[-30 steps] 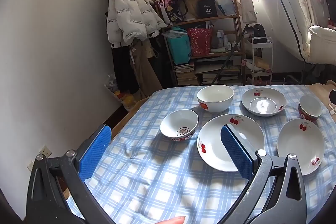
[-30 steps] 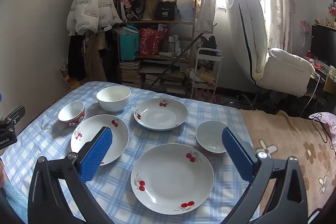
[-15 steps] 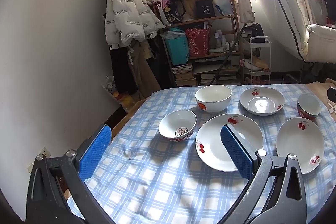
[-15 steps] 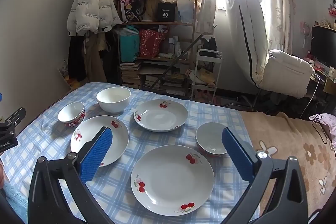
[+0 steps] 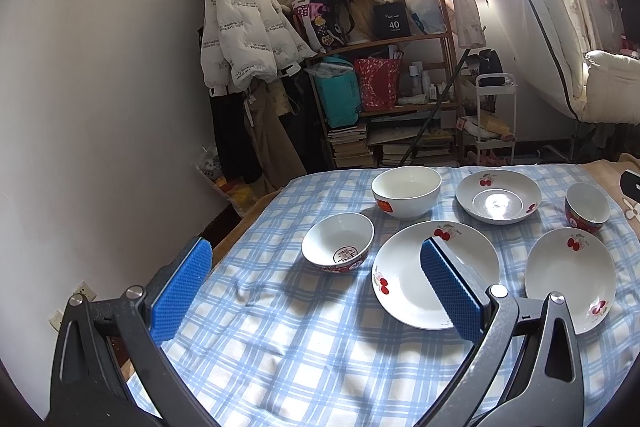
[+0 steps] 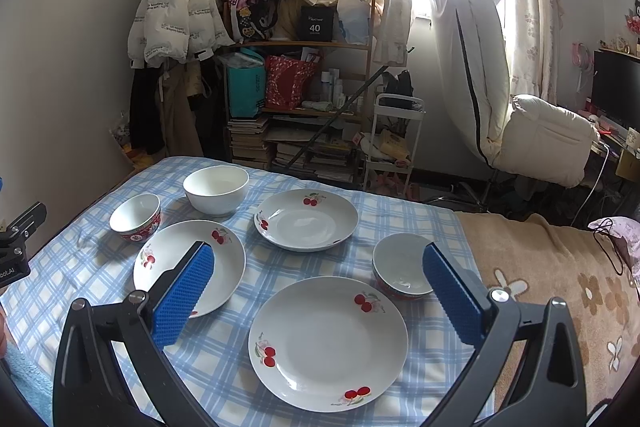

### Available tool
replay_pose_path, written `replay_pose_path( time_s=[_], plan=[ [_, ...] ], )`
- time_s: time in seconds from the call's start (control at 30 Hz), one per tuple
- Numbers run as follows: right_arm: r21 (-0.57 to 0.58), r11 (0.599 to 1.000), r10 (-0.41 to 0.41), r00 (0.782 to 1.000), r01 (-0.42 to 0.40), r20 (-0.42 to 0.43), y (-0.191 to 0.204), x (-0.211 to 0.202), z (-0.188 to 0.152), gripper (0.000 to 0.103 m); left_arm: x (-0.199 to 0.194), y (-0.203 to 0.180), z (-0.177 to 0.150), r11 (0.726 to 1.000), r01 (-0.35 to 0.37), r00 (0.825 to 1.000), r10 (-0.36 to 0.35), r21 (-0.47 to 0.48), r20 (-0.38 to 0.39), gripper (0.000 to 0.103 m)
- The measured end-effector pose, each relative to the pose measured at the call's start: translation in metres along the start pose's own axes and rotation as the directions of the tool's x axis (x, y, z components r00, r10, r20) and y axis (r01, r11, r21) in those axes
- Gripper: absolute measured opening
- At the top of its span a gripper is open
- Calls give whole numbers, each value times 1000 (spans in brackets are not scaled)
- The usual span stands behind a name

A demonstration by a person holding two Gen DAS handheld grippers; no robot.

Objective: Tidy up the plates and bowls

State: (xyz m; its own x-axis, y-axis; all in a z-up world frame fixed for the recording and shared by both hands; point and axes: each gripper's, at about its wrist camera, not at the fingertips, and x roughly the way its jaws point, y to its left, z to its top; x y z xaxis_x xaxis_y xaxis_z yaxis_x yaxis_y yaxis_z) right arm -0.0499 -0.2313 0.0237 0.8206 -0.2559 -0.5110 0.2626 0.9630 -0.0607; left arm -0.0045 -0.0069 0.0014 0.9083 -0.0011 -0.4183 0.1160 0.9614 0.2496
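Three white cherry-print plates lie on the blue checked tablecloth (image 6: 256, 259): a near one (image 6: 328, 343), a left one (image 6: 228, 259) and a far one (image 6: 306, 219). A large white bowl (image 6: 216, 189) stands at the back. Two small red-sided bowls stand at the left (image 6: 136, 217) and the right (image 6: 400, 271). My right gripper (image 6: 316, 291) is open and empty above the near plate. My left gripper (image 5: 316, 287) is open and empty, near the left small bowl (image 5: 338, 243) and left plate (image 5: 404, 275).
The table's left edge drops beside a white wall (image 5: 100, 127). A cluttered shelf (image 6: 300, 87) and a hanging white jacket (image 6: 180, 15) stand behind the table. A brown flowered blanket (image 6: 540, 267) covers the right end. A white chair (image 6: 548, 139) stands at the back right.
The left gripper's view has shifted slightly, so the dishes sit a little further left and lower. A fingertip at the bottom edge a second ago is gone. The right gripper has barely moved.
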Motion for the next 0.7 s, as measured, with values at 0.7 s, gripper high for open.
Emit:
replay_pose_path(
  time_s=[0.7],
  plan=[
    [-2, 1000, -1, 1000, 1, 0, 0, 0, 0, 103, -3, 3, 1, 1000, -4, 1000, 4, 4, 14, 102]
  ],
)
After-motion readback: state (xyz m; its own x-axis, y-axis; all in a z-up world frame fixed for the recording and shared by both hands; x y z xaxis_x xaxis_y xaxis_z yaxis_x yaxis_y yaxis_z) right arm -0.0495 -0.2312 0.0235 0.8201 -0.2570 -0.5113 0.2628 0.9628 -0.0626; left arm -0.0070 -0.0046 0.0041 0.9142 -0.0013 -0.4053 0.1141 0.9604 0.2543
